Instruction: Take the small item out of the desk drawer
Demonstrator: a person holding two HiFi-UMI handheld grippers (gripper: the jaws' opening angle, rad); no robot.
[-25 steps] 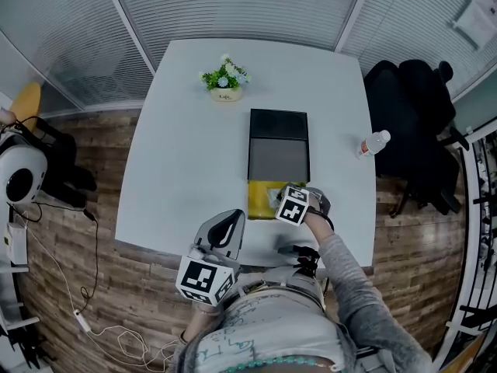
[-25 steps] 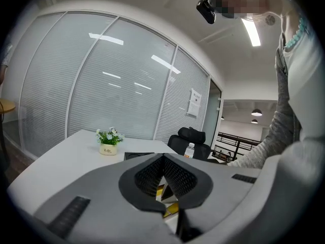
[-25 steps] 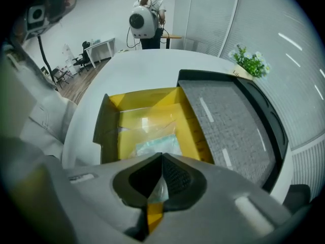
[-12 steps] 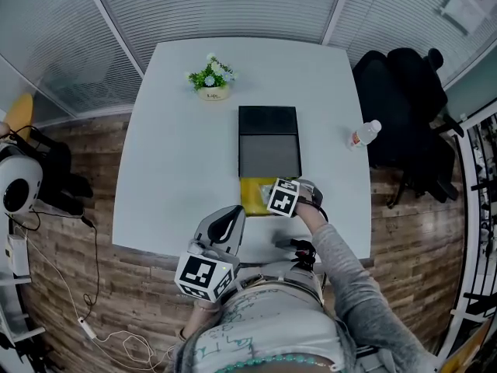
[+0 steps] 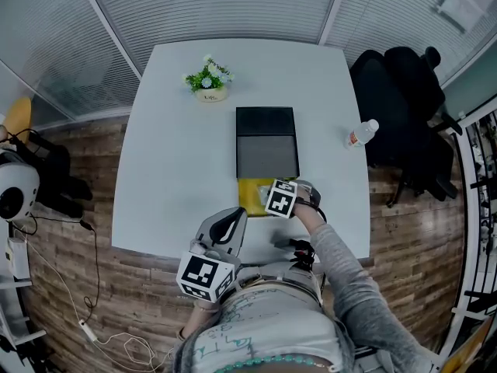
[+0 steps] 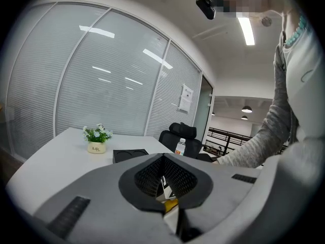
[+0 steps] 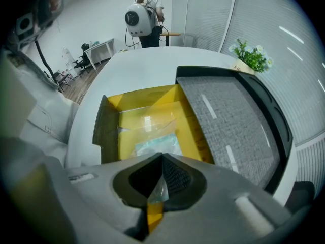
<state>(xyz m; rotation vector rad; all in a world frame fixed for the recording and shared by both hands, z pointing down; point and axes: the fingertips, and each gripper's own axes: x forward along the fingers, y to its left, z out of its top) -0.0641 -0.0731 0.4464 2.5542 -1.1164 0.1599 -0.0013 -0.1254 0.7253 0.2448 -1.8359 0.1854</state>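
A black and grey desk organiser [image 5: 267, 142] stands mid-table, its yellow drawer [image 5: 250, 190] pulled out toward me. In the right gripper view the drawer [image 7: 144, 113] holds a clear plastic packet [image 7: 152, 146] with pale blue-green contents. My right gripper [image 7: 162, 157] is shut on the packet's near edge, a corner of film pinched between its pads. From the head view it [image 5: 269, 195] hovers over the drawer's right side. My left gripper [image 5: 231, 221] sits at the table's front edge, shut with nothing held, and points across the table [image 6: 163, 159].
A small potted plant [image 5: 206, 80] stands at the back left of the white table [image 5: 171, 169]. A water bottle [image 5: 362, 133] lies near the right edge, with black chairs [image 5: 404, 92] beyond. A person with a white backpack [image 7: 142, 17] stands far off.
The head camera has shifted a little, sliding the scene left and up. Both grippers keep their places relative to the drawer, the right one staying shut.
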